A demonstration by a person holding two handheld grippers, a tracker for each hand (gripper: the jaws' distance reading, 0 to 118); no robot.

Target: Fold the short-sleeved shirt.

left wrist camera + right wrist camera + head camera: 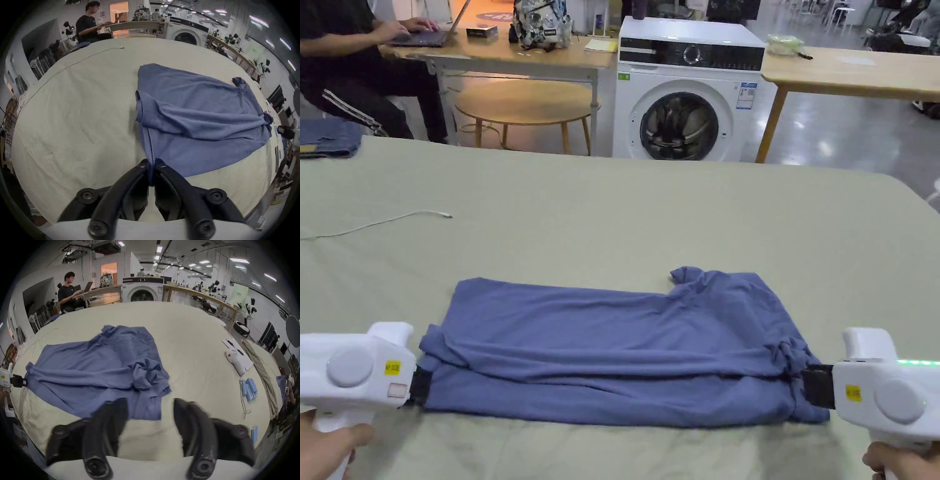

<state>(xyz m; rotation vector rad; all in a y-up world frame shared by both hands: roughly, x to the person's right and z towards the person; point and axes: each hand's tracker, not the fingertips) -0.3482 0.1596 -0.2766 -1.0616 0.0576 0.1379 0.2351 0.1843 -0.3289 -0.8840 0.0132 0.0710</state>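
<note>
A blue short-sleeved shirt [612, 356] lies folded lengthwise across the near part of the pale green table [612, 206], with a bunched sleeve at its right end [146, 371]. My left gripper [419, 386] is shut on the shirt's left edge; in the left gripper view the cloth [203, 113] runs up from between the closed jaws of that gripper [151, 164]. At the shirt's right end sits my right gripper [817, 386]. In the right gripper view it [150, 402] is open, jaws wide apart and blurred, the shirt's near corner [146, 410] between them.
A white cable [381, 222] trails over the table's left side and folded jeans [328, 137] sit at its far left corner. To the right lie blue rolls [249, 389], a white device [235, 363] and a khaki garment [263, 369]. Beyond stand a washing machine [687, 94] and a seated person [356, 62].
</note>
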